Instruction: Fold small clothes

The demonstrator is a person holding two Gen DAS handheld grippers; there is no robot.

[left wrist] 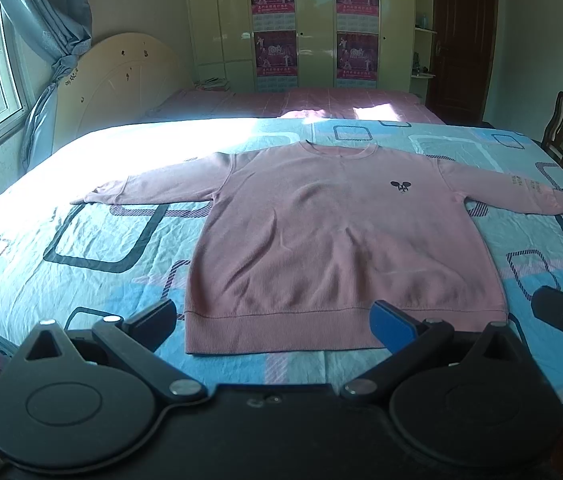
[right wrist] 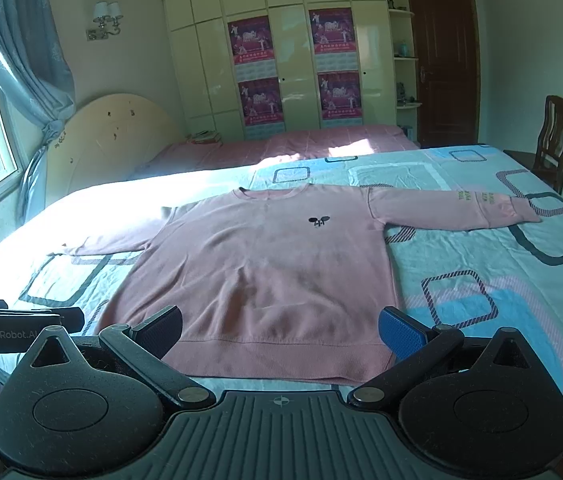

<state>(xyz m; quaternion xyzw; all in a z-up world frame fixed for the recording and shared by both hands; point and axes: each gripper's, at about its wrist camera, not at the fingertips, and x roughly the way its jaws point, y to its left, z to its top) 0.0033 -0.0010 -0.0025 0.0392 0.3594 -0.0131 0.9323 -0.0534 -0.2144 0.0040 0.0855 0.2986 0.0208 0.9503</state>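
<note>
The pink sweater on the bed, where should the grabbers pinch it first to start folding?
Probably a sleeve cuff. The pink sweater lies flat, front up, with both sleeves spread sideways. The left gripper, open, could come from the left and pinch the cuff of the left sleeve, a thin loose end that lifts easily. The right gripper, also open, could take the other cuff.

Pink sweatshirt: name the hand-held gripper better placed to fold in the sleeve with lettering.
Right. The right hand-held gripper sits nearer the lettered sleeve; the left hand-held gripper would have to cross the pink sweatshirt. Both are open.
</note>
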